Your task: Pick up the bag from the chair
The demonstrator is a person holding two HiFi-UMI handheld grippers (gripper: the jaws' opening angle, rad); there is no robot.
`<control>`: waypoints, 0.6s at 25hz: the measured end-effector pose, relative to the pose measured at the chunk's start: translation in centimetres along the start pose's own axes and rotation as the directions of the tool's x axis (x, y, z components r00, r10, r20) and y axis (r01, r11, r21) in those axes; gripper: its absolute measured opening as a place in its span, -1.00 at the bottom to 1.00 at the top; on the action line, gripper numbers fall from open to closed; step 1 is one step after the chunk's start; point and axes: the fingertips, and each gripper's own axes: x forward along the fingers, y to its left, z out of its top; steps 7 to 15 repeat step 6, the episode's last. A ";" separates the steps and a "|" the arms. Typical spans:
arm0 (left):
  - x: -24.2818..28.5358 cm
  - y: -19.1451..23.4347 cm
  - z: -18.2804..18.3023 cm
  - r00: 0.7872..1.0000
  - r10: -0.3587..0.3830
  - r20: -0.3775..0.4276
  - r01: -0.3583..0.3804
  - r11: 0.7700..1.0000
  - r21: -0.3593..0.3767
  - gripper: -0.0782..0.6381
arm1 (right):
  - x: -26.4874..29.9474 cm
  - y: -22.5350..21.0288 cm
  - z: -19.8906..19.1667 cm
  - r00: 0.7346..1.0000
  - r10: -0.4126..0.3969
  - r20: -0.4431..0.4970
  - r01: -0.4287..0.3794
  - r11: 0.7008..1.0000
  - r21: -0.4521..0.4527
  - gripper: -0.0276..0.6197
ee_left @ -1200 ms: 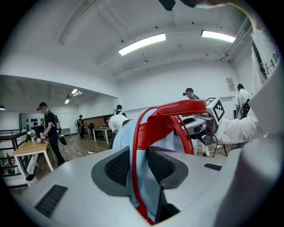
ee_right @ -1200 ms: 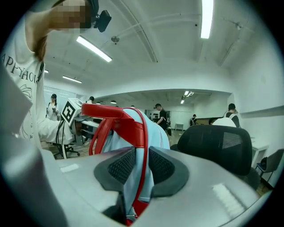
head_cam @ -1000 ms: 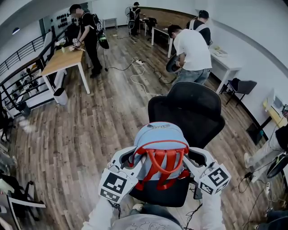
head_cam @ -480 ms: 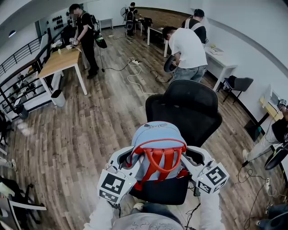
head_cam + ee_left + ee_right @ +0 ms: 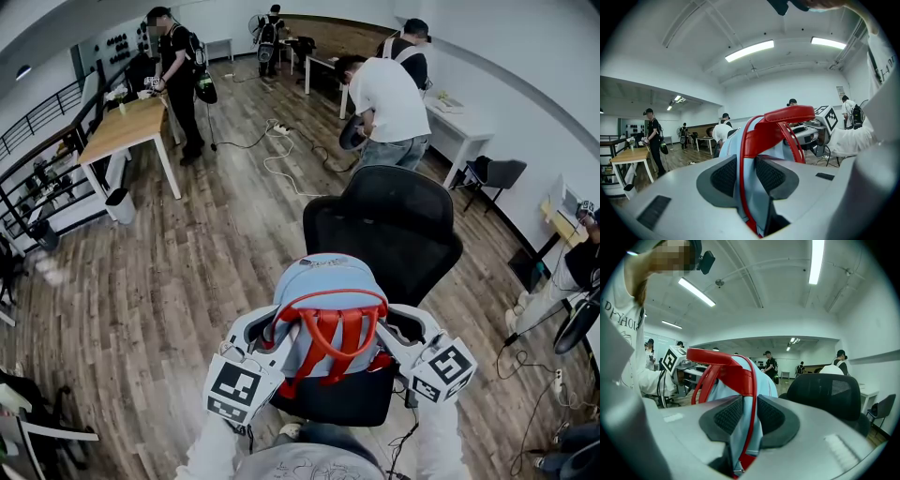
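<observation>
Head view: bag [image 5: 328,291] by black chair [image 5: 394,220] on wooden floor [image 5: 187,262].

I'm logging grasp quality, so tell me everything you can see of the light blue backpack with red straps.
The light blue fabric backpack stands upright before the black office chair, with its red shoulder straps and red padded handle facing away from the backrest. The left gripper is shut on its left side and the right gripper on its right, each pinching blue cloth and red strap trim. Whether its base rests on the seat cannot be told.
</observation>
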 end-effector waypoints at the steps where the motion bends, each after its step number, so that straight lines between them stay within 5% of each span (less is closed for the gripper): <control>1: 0.0 0.0 0.0 1.000 0.000 0.000 0.000 1.000 0.001 -0.45 | 0.0 0.0 0.0 1.000 0.000 0.001 0.000 1.000 0.001 -0.59; 15: 0.5 0.2 0.2 1.000 -0.001 0.000 0.001 1.000 -0.001 -0.45 | 0.2 -0.6 0.1 1.000 -0.002 0.002 0.002 1.000 0.002 -0.59</control>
